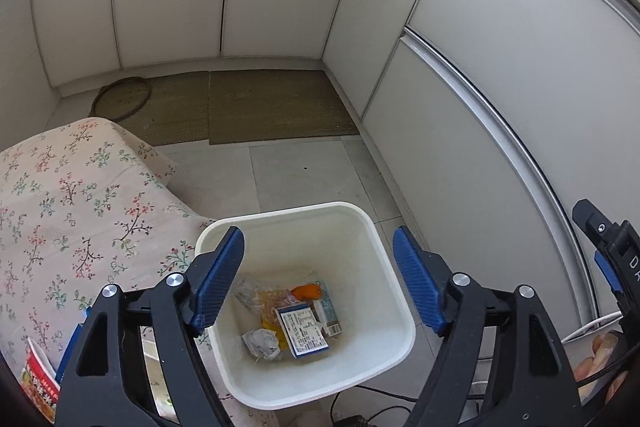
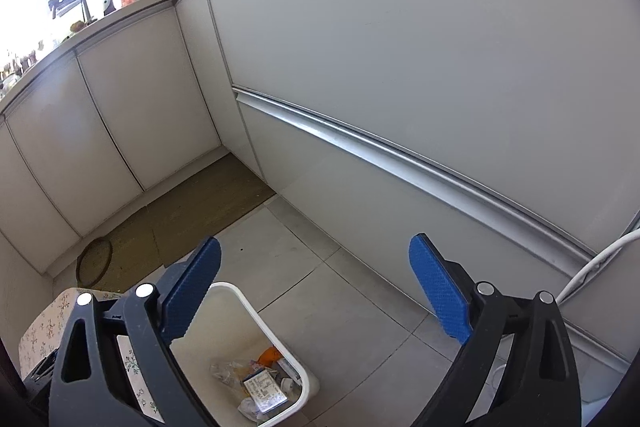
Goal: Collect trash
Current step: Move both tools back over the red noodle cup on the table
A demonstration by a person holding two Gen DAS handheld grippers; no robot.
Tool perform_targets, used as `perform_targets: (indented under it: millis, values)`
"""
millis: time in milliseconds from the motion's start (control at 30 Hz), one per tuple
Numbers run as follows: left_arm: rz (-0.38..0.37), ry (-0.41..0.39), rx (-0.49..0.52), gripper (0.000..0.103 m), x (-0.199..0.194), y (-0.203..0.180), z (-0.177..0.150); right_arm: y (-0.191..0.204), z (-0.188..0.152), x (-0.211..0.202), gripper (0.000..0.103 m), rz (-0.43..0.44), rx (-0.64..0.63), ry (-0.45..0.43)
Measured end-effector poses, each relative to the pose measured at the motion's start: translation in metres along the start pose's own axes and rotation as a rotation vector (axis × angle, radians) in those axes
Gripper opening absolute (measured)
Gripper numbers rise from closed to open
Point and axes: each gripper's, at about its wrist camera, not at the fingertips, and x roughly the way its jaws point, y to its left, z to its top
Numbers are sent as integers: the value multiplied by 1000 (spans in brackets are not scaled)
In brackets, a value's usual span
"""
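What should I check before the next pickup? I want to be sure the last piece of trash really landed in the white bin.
1. Left gripper empty: ok; its blue pads stand apart over the white square plastic bin with nothing between them.
2. Right gripper empty: ok; jaws wide, only grey floor tile between them.
3. Trash inside the bin: ok; a blue-and-white printed carton, a crumpled white paper wad and an orange scrap lie on its bottom.
4. Bin upright with room left: ok; its walls are mostly bare.
5. Trash spilled beside the bin: cannot tell; the grippers hide the near floor.
6. Next piece located: cannot tell; a red printed packet lies on the floral cloth.
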Motion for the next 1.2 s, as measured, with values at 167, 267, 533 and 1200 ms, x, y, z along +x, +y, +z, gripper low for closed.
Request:
perform_targets:
  millis: [167, 267, 533, 1200]
  values:
    - [35, -10, -24, 75, -9, 20, -8, 25, -12, -9, 94, 11, -85, -10]
    - [53, -19, -40, 79, -21, 36, -15, 40, -23, -14, 94, 23, -131, -2]
    - [97, -38, -86, 82, -53, 75, -37, 81, -54, -28, 95, 56, -276, 10]
    - [274, -60, -213, 87, -125, 177, -111, 161, -142, -78, 95, 275, -485, 10]
